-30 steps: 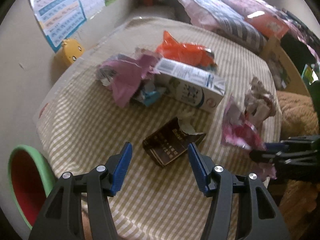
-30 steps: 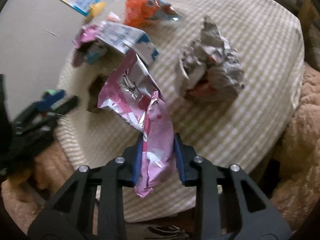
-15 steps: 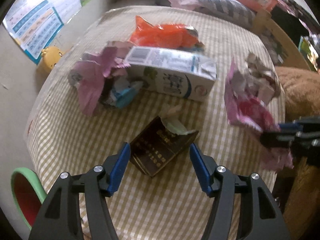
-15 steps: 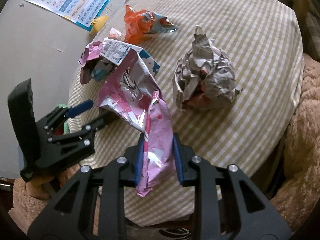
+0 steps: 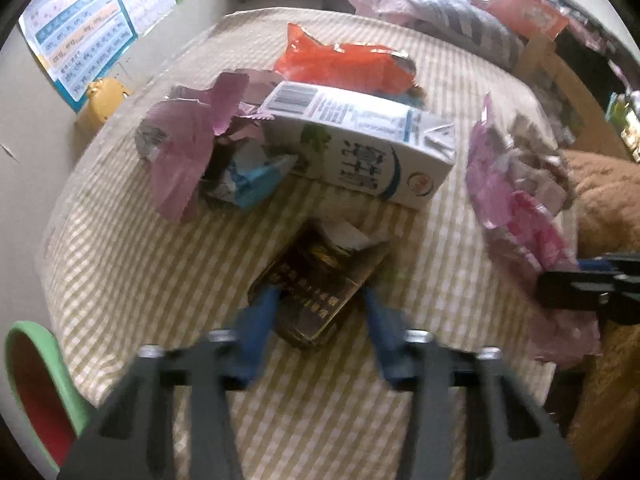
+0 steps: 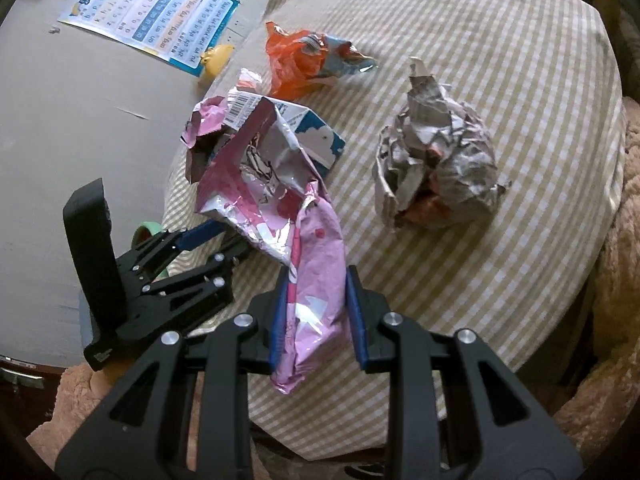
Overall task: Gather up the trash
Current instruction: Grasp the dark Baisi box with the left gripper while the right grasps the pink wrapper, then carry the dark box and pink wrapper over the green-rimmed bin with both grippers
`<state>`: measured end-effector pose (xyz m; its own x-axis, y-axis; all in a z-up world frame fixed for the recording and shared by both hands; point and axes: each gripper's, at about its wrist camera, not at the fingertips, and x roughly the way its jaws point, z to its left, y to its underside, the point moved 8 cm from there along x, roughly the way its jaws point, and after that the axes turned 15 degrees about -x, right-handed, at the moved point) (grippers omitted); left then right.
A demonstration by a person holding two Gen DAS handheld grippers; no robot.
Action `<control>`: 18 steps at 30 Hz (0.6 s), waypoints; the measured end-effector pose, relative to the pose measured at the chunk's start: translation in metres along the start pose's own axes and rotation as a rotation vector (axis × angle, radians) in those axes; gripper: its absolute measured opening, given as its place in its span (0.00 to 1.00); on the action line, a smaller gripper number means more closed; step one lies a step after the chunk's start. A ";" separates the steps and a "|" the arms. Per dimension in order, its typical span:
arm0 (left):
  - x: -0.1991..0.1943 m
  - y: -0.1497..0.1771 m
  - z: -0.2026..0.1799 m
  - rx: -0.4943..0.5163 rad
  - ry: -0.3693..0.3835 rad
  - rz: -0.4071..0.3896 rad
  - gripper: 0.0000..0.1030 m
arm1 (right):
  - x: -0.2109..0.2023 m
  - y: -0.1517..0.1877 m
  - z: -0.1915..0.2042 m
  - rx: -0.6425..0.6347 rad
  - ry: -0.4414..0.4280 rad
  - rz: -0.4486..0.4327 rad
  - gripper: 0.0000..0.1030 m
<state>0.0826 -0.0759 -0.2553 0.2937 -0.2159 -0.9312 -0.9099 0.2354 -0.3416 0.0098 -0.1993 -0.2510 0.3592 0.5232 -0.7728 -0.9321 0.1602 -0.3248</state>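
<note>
A flattened dark brown packet (image 5: 320, 280) lies on the checked tablecloth (image 5: 140, 280). My left gripper (image 5: 320, 304) points down over it. Its jaws are closing, with the blurred blue pads against the packet's near end on both sides. From the right wrist view the left gripper (image 6: 226, 240) sits at the table's left edge. My right gripper (image 6: 316, 312) is shut on a pink foil wrapper (image 6: 276, 200) and holds it above the table. That wrapper (image 5: 516, 208) also hangs at the right of the left wrist view, above the right gripper (image 5: 580, 284).
A white milk carton (image 5: 360, 148), an orange bag (image 5: 344, 64) and a purple wrapper (image 5: 184, 140) lie beyond the packet. A crumpled newspaper ball (image 6: 436, 164) sits to the right. A green-rimmed red bin (image 5: 32, 392) stands below the table's left edge. Brown plush (image 6: 616, 280) borders the right.
The left gripper sank toward the dark packet and its jaws narrowed from wide apart to the packet's sides. The right gripper kept its hold on the pink wrapper.
</note>
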 end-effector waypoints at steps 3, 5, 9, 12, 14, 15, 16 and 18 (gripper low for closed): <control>-0.014 -0.005 0.005 -0.049 0.013 -0.049 0.10 | -0.001 -0.002 0.004 -0.012 0.002 -0.008 0.26; -0.025 -0.006 0.011 -0.095 0.030 -0.074 0.08 | -0.003 -0.004 0.007 -0.026 0.008 -0.021 0.26; -0.054 -0.002 0.031 -0.247 0.122 -0.119 0.07 | -0.003 -0.009 0.013 -0.055 0.028 -0.040 0.26; -0.071 0.007 0.045 -0.325 0.170 -0.153 0.07 | -0.007 -0.012 0.018 -0.073 0.032 -0.065 0.26; -0.079 0.013 0.048 -0.355 0.174 -0.174 0.07 | -0.009 -0.015 0.020 -0.086 0.034 -0.080 0.26; -0.079 0.016 0.046 -0.367 0.169 -0.181 0.07 | -0.010 -0.016 0.022 -0.092 0.037 -0.085 0.26; -0.081 0.018 0.047 -0.379 0.164 -0.189 0.07 | -0.011 -0.017 0.022 -0.096 0.038 -0.087 0.26; -0.085 0.020 0.051 -0.389 0.155 -0.213 0.07 | -0.010 -0.018 0.025 -0.105 0.038 -0.087 0.26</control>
<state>0.0542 -0.0048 -0.1893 0.4650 -0.3673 -0.8055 -0.8853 -0.1953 -0.4221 0.0215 -0.1866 -0.2240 0.4422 0.4790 -0.7584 -0.8879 0.1140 -0.4457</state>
